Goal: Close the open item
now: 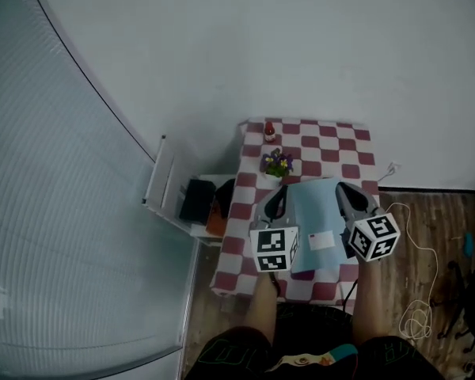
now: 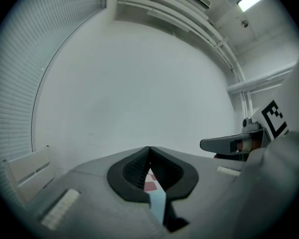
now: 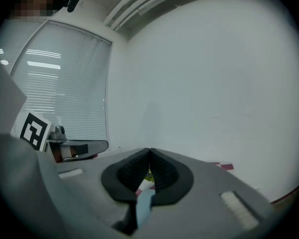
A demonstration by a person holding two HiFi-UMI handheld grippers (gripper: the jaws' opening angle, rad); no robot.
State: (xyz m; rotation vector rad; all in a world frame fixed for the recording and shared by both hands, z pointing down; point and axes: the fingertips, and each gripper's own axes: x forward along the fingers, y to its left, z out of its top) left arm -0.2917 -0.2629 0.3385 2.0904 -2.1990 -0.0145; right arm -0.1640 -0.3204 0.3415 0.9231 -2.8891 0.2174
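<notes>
A light blue flat item [image 1: 313,212] with a white label lies on the checkered table [image 1: 332,153]; I cannot tell whether it is open or closed. My left gripper [image 1: 282,188] is at its left edge and my right gripper [image 1: 343,186] at its right edge, both raised and pointing away from me. In the left gripper view the left gripper [image 2: 149,149] has its jaws together with nothing between them, and a strip of the blue item [image 2: 157,200] shows below. The right gripper [image 3: 149,151] is likewise shut and holds nothing.
A small pot of purple flowers [image 1: 278,164] and a red bottle [image 1: 269,131] stand at the table's far left. A white rack [image 1: 168,182] with a black thing and an orange thing stands left of the table. A white cable [image 1: 421,291] lies on the wood floor to the right.
</notes>
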